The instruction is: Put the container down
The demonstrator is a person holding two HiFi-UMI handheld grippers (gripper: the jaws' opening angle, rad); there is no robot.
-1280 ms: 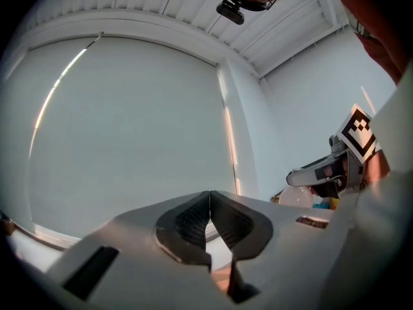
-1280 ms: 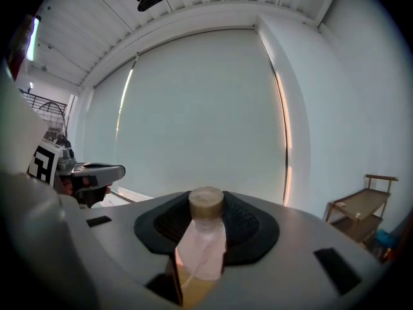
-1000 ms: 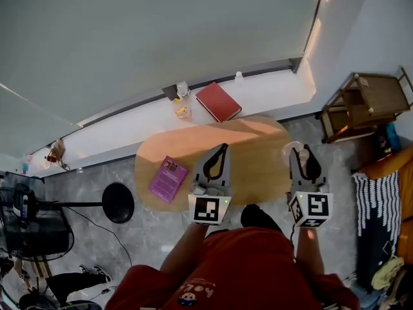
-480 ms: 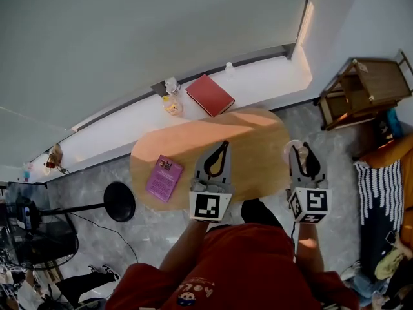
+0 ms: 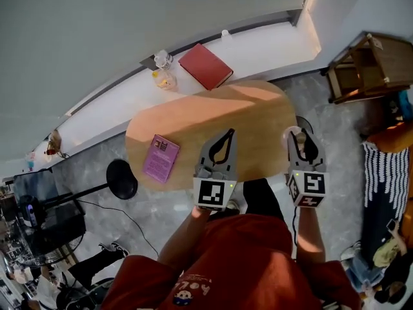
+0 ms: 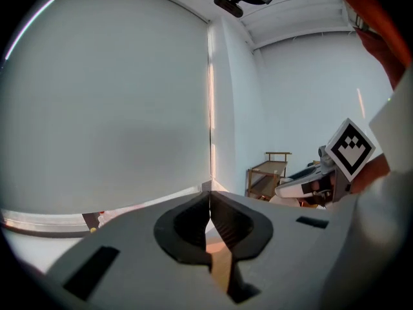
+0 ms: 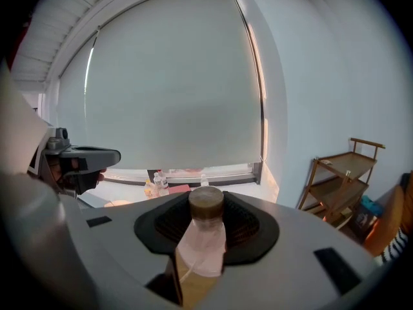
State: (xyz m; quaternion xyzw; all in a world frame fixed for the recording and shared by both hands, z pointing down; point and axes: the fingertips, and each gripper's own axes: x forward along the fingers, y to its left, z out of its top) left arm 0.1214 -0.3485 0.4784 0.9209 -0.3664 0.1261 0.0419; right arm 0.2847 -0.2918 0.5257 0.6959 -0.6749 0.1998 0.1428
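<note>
Because the container (image 7: 202, 237) looks like thin, translucent pinkish plastic under a brown cap (image 7: 206, 204), I judge it light, smooth and a little yielding. A hard squeeze would likely dent its walls and a loose one could let it slide. The straight body just below the cap is the sensible place to hold it.

At the left of the head view, a purple book (image 5: 162, 158) lies on the oval wooden table (image 5: 193, 118), toward the table's 8 o'clock. Its cover carries a small mark too tiny to read. At the table's 12 o'clock, on the sill (image 5: 264, 37), sit small bottles (image 5: 162, 71) and a red book (image 5: 205, 65). No lettering can be made out on either.

The left gripper (image 5: 226, 137) is over the table's near side, clenched with nothing between its pads.

The right gripper (image 7: 206, 221) is grasping the container across its body, with the cap at the jaw tips. No label or print shows on the plastic. In the head view the container is off the surface by the table's 3 o'clock edge. Whether it is over the top or just past it I cannot tell.

At 1 o'clock stands a wooden shelf unit (image 5: 369, 66).
</note>
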